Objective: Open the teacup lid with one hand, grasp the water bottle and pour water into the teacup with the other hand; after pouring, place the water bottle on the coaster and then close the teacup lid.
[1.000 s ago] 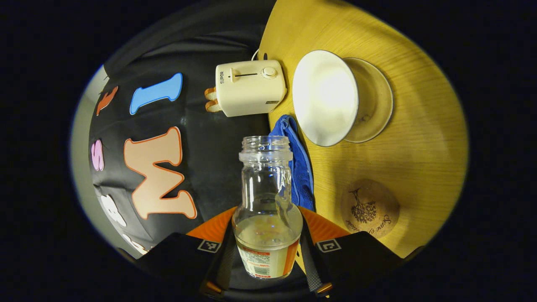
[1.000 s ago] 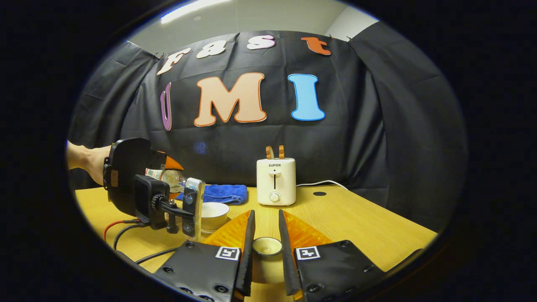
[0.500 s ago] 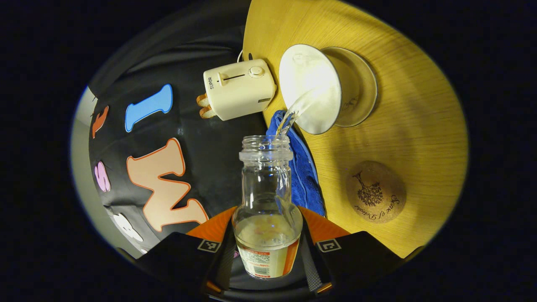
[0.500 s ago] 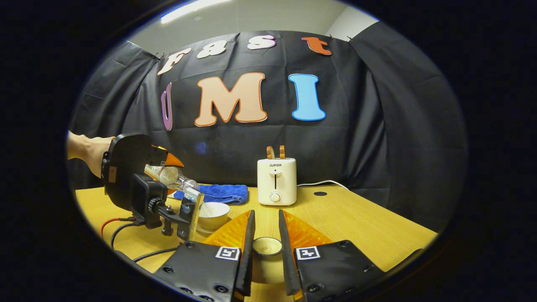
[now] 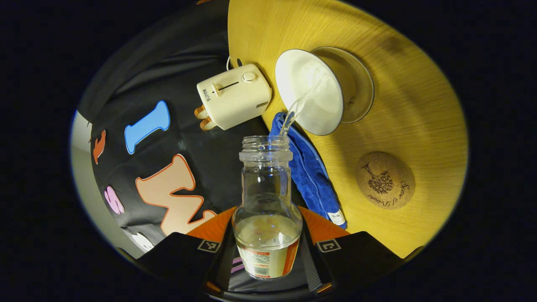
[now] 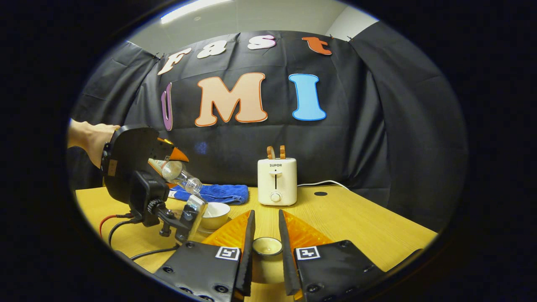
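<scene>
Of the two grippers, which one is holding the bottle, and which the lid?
The left gripper clamps the tilted water bottle, pouring into the teacup. The right gripper holds the small round teacup lid apart.

Clear water bottle (image 5: 267,201) tipped, pouring into open white teacup (image 5: 308,92); cork coaster (image 5: 385,180) bare

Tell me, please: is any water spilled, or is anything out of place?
Nothing stands out. The stream from the tilted water bottle lands inside the teacup; no water shows on the table. The coaster lies bare.
</scene>
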A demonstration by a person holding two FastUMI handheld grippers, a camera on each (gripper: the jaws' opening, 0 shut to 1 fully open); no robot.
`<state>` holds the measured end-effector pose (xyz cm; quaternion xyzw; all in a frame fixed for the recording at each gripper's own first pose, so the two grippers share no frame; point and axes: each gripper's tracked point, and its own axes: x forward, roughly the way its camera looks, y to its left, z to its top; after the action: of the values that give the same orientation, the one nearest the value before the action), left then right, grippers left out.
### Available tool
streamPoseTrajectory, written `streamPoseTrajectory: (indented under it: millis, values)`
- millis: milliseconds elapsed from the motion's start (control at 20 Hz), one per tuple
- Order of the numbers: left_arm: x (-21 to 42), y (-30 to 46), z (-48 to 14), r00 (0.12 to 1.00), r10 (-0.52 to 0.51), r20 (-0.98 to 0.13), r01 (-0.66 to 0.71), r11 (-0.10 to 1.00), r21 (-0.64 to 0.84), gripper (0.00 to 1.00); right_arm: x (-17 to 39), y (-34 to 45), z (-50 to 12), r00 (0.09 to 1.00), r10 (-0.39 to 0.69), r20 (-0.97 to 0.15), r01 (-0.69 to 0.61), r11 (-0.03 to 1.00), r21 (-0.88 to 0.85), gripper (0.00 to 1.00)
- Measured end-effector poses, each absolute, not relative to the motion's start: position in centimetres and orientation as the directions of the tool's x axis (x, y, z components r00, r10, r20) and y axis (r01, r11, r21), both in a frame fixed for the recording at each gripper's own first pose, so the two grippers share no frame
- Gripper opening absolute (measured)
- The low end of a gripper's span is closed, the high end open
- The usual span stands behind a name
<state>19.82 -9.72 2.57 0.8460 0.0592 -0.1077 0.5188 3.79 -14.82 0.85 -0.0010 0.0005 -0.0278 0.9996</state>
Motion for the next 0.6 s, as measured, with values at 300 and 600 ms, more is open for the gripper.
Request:
streamPoseTrajectory:
  millis: [300,600]
  values:
    - [20.1,-10.1,4.0,0.967,0.02,-0.254,0.227,-0.523,0.822,0.67,3.9,-14.8,0.8,0.999,-0.052,-0.001,0.052,0.999,-0.001,0.35]
    - [20.2,-10.6,4.8,0.968,0.032,-0.25,0.225,-0.555,0.801,0.67,3.9,-14.8,0.9,0.999,-0.05,-0.001,0.05,0.999,-0.001,0.34]
